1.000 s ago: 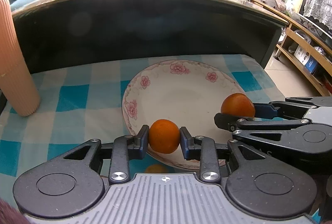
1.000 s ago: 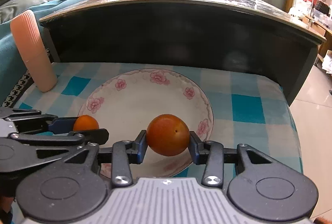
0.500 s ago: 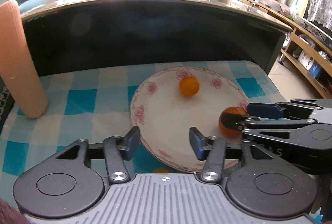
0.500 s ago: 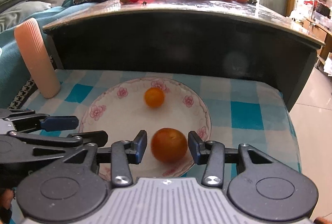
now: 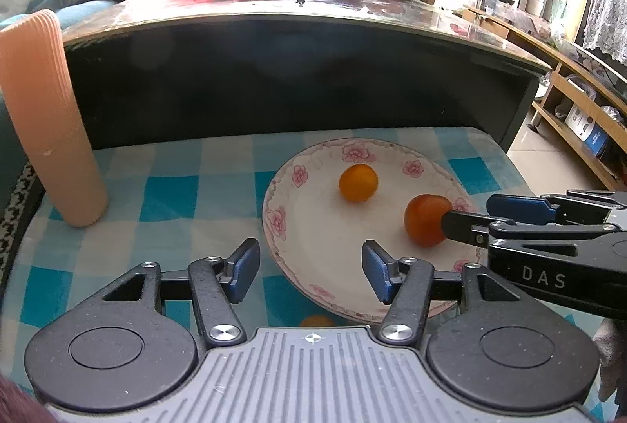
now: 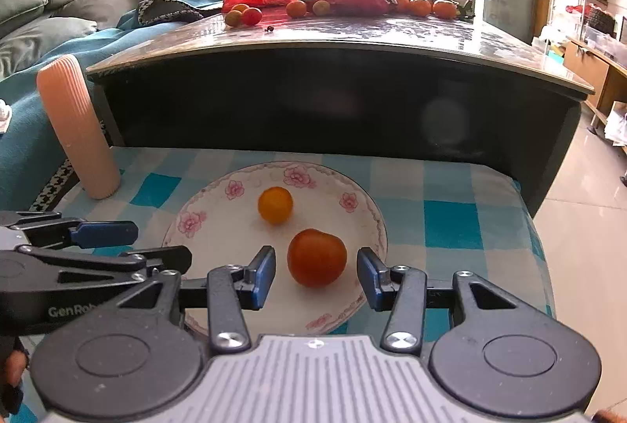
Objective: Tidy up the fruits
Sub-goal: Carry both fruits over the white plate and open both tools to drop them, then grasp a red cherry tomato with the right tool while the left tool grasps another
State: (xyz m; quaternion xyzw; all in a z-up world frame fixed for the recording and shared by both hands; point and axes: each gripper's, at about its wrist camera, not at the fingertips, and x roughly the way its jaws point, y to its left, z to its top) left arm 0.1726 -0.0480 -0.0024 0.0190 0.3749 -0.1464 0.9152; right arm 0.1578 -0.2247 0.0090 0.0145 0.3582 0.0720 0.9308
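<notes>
My left gripper (image 5: 310,274) spread wide and empty, my right gripper (image 6: 316,278) parted around the red fruit (image 6: 316,257), untouched, orange fruit (image 6: 275,205) beyond, both on the plate (image 6: 364,211)

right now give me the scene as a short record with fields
plate: floral rim, on the checked cloth
small fruit: yellow-orange, on the plate, far side
big fruit: red-orange, on the plate, free between the right fingers
left gripper: open, empty
right gripper: open, astride the big fruit
tube: pink, ribbed, upright at left
</notes>
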